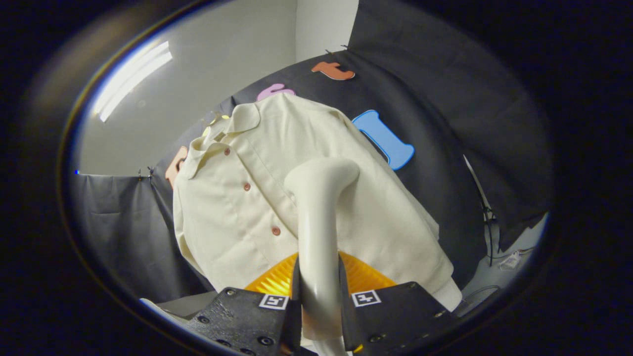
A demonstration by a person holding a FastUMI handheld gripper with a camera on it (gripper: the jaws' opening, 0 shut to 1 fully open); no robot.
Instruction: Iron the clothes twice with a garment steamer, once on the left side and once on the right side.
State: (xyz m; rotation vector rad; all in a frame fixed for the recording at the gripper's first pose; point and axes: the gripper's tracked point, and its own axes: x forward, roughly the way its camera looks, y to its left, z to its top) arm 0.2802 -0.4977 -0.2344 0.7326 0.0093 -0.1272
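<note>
gripper (319, 291) clamps steamer (319, 207), tilted up at shirt (247, 198)

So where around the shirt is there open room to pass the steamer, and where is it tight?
The claw is shut on the steamer handle, whose head lies against the shirt beside the button placket. Free patches: the shirt panel between placket and sleeve edge, and the bare black cloth wall beyond the shoulder. It is crowded around the collar.

Cream steamer (319, 222) upright against hanging cream buttoned shirt (237, 212).
</note>
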